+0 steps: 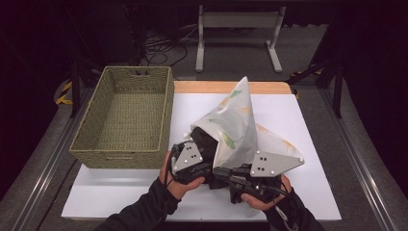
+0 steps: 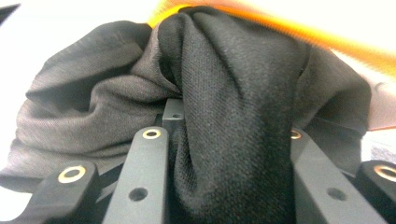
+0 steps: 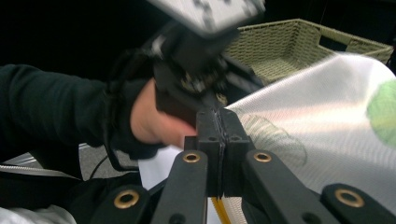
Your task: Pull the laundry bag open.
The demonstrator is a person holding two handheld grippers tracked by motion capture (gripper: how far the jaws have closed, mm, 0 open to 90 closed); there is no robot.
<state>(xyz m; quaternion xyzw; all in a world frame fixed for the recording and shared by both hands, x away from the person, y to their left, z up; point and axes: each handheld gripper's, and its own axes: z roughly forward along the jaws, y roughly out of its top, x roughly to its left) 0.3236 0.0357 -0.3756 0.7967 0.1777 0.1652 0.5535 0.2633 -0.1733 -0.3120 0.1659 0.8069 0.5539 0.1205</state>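
step: stuffing black garment [image 1: 206, 139] into printed mesh bag [image 1: 238, 120]; roughly midway by the look of it, dark cloth partly inside the mouth.

bag: white, leaf print, standing up as a peaked tent on the white table [image 1: 298, 192]; mouth faces the person, low at the left of the bag.

garment: bunched at the bag mouth, just above the left gripper [image 1: 192, 161]; in the left gripper view, a thick fold of black knit [image 2: 233, 140] running down between the jaws.

left gripper: jaws partly apart, clamped on that fold; cloth fills the gap, so grasping the garment.

right gripper [image 1: 240, 175]: jaws pressed together tip to tip in the right gripper view [image 3: 218, 122], pinching the bag's edge [image 3: 327, 130]; a yellow-orange trim visible below the jaws.

how to do it well: keep the right pinch fixed and lifted so the mouth stays open; push the garment deep toward the peak rather than across the rim; release only once the bulk sits past the edge, else likely to drag back out.

risk: thin mesh slipping from the right pinch; cloth snagging on the left jaws at withdrawal.

nearby: wicker basket [image 1: 127, 115] on the table's left, just beside the bag, nothing seen inside it.

hands: left hand [image 1: 180, 185] and right hand [image 1: 262, 197] under the grippers, dark sleeves.
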